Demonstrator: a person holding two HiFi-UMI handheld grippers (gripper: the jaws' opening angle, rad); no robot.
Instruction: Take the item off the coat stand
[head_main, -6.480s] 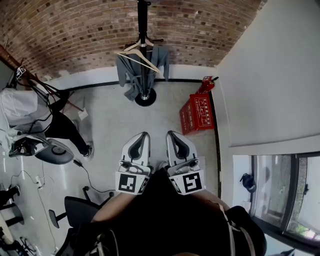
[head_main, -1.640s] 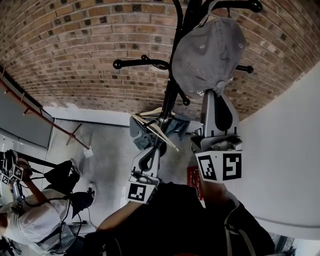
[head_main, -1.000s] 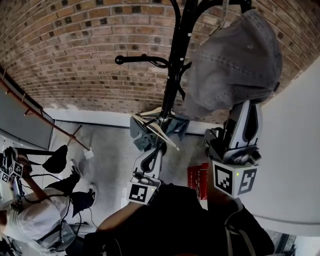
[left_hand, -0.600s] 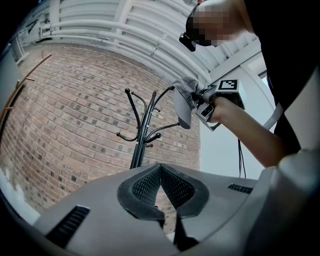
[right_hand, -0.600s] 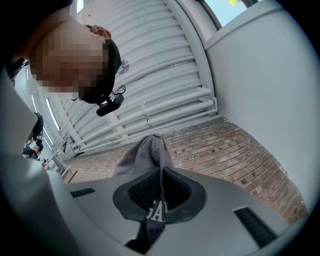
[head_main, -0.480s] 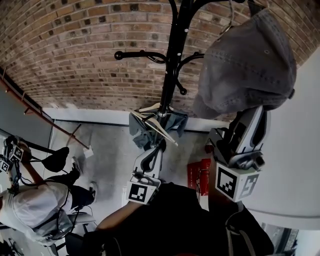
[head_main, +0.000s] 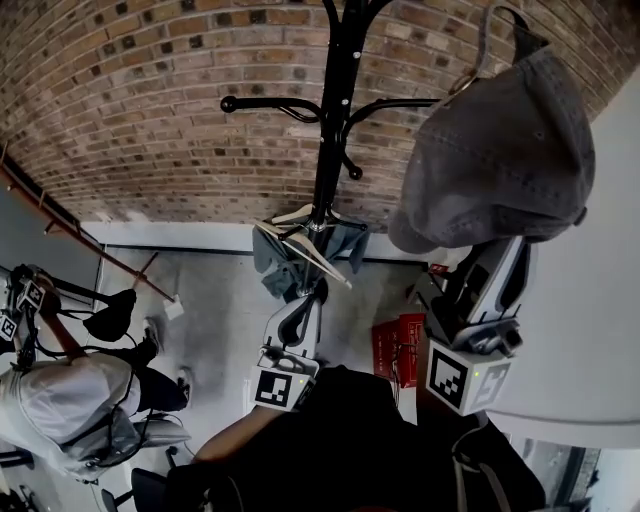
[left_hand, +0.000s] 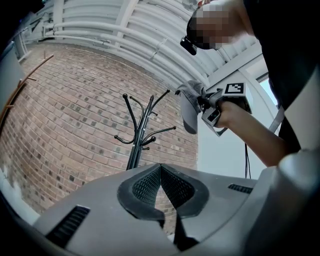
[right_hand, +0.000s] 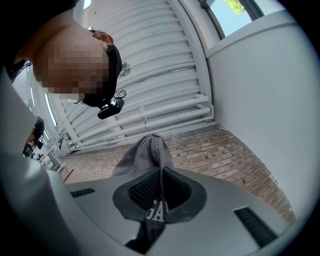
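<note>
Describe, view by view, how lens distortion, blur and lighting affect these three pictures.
Head view: red brick wall courses bow into arcs; even daylight, grey fabric cap sharp. Left gripper view: dark corner vignette, black metal coat stand leans. Right gripper view: white ceiling beams bend, window bright.

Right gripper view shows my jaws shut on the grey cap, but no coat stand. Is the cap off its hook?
Observer: In the left gripper view the cap hangs from the right gripper, to the right of the coat stand, and seems clear of its hooks.
Operator: And the left gripper?
Observer: The left gripper is shut on nothing and sits low in the head view.
Operator: Anything else on the stand?
Observer: A wooden hanger and a grey garment hang lower on the pole.
</note>
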